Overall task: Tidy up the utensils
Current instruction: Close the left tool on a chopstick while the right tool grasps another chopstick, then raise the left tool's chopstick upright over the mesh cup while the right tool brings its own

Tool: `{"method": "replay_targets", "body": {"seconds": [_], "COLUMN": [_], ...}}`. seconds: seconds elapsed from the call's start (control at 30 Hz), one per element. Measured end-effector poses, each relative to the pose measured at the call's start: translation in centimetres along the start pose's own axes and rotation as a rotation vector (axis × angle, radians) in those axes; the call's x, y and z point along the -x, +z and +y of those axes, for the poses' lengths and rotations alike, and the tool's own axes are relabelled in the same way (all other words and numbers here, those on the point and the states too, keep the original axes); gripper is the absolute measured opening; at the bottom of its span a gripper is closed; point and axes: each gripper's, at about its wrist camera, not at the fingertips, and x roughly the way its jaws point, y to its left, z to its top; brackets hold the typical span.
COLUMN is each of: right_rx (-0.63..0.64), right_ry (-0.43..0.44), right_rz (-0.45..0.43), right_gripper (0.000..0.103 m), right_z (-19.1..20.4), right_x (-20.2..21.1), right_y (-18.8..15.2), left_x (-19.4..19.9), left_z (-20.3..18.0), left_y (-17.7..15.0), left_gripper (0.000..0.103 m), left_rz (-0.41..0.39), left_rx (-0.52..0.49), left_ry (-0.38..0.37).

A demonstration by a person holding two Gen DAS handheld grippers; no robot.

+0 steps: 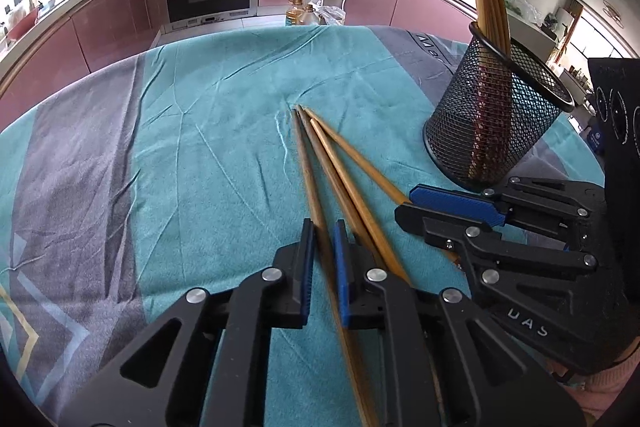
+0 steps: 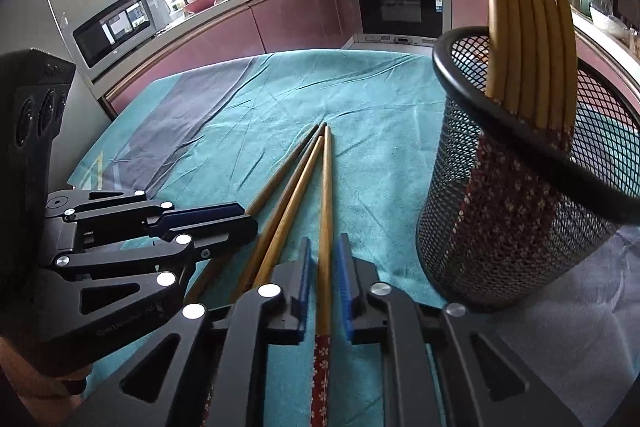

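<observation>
Gripping one loose chopstick each: left gripper (image 1: 322, 227) pinches the leftmost chopstick (image 1: 306, 163) of four fanned on the teal cloth (image 1: 200, 147); right gripper (image 2: 324, 247) pinches the rightmost chopstick (image 2: 326, 195). Mesh cup (image 2: 520, 207) stands just right, several chopsticks inside. Pick-up step, by my read; next calls for lifting, tilting upright, dropping in.

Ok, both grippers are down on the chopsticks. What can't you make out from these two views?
- Left wrist view: left gripper covers the handle ends of the loose chopsticks.
- Right wrist view: right gripper straddles one chopstick; the bottom edge cuts off its handle.
- Both views: the mesh cup blurs its base, and the frame top crops its chopsticks.
</observation>
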Motion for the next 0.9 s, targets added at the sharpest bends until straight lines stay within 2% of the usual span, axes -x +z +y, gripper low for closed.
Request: {"method": "replay_targets", "body": {"seconds": [0.4, 0.9], "right_rx": [-0.045, -0.054], "right_ry": [0.042, 0.126], "right_rz": [-0.039, -0.141], "right_gripper": [0.006, 0.006], "right_z": [-0.6, -1.2], "right_x": [1.5, 6.6], "right_y": [-0.5, -1.0], "left_x": [1.3, 6.6], "left_z": [0.3, 0.4], "left_y": [-0.4, -1.0], "left_gripper": [0.008, 0.008], "left_rz": [-0.029, -0.114], "left_rx": [0.048, 0.056], "left_ry": [-0.031, -0.148]}}
